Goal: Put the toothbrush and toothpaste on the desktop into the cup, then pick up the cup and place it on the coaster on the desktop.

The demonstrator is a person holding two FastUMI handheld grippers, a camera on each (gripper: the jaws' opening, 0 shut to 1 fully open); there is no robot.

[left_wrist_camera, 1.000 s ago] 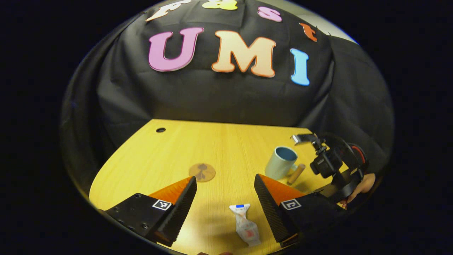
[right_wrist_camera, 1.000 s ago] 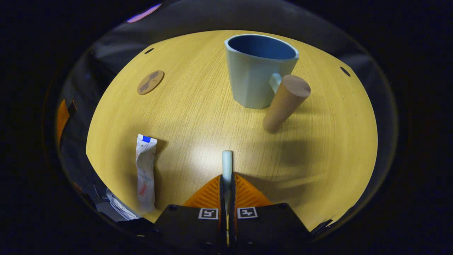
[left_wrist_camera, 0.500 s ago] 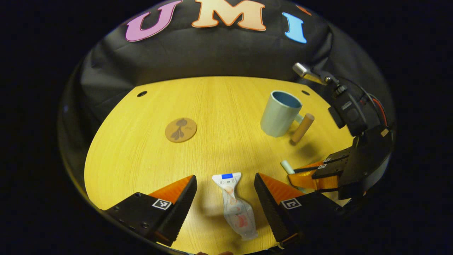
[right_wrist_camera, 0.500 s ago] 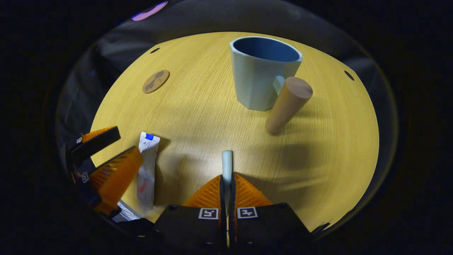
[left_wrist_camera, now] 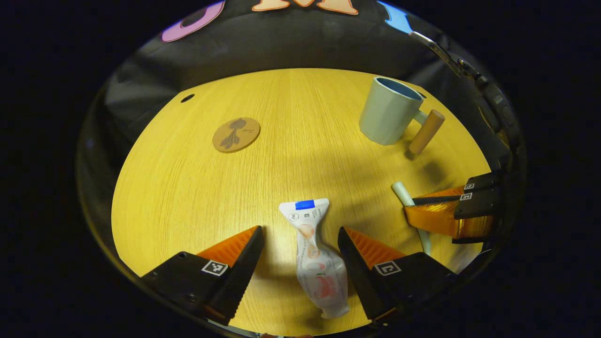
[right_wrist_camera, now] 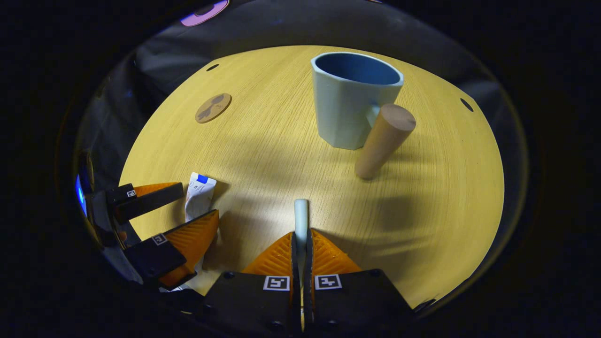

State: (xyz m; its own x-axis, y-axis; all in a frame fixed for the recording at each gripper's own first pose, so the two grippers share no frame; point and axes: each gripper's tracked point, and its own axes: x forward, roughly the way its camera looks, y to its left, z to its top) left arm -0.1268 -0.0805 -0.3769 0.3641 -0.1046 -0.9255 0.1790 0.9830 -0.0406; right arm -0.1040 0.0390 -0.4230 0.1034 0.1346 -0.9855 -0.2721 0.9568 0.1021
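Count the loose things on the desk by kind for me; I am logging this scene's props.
Cup: 1
Toothpaste tube: 1
Toothbrush: 1
Coaster: 1
Total: 4

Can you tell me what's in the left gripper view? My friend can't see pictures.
The left gripper hangs open over a yellow wooden table, with a toothpaste tube lying between its two fingers. At the right the right gripper is shut on a toothbrush. Farther back stand a pale blue cup with a wooden handle and a round coaster.
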